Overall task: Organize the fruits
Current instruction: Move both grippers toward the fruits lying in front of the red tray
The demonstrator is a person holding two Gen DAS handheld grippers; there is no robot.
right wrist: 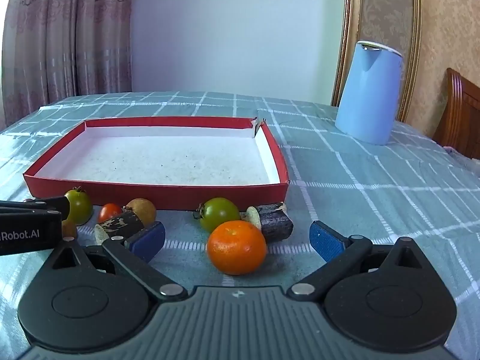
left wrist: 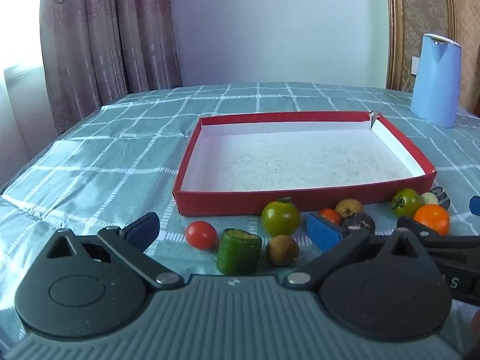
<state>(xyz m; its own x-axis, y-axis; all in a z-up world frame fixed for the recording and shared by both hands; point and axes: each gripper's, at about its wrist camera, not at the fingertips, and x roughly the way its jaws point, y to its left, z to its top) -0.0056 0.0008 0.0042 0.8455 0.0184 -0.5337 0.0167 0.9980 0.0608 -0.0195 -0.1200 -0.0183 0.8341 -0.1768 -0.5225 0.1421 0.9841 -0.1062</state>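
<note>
A red box lid (left wrist: 210, 202) (right wrist: 150, 199) with a white inside lies empty on the checked cloth. In front of it lie several fruits. In the left wrist view my left gripper (left wrist: 232, 231) is open around a cucumber piece (left wrist: 238, 250), with a red cherry tomato (left wrist: 201, 234), a green tomato (left wrist: 280, 218) and a brown longan (left wrist: 282, 250) close by. In the right wrist view my right gripper (right wrist: 237, 238) is open around an orange tangerine (right wrist: 237, 247). Behind it lie a green tomato (right wrist: 219, 213) and a dark sugarcane piece (right wrist: 274, 220).
A blue kettle (left wrist: 436, 81) (right wrist: 367, 90) stands at the back right. A wooden chair (right wrist: 459, 117) is at the right edge. Curtains (left wrist: 105, 45) hang at the back left. The left gripper's body (right wrist: 30, 231) shows at the right wrist view's left side.
</note>
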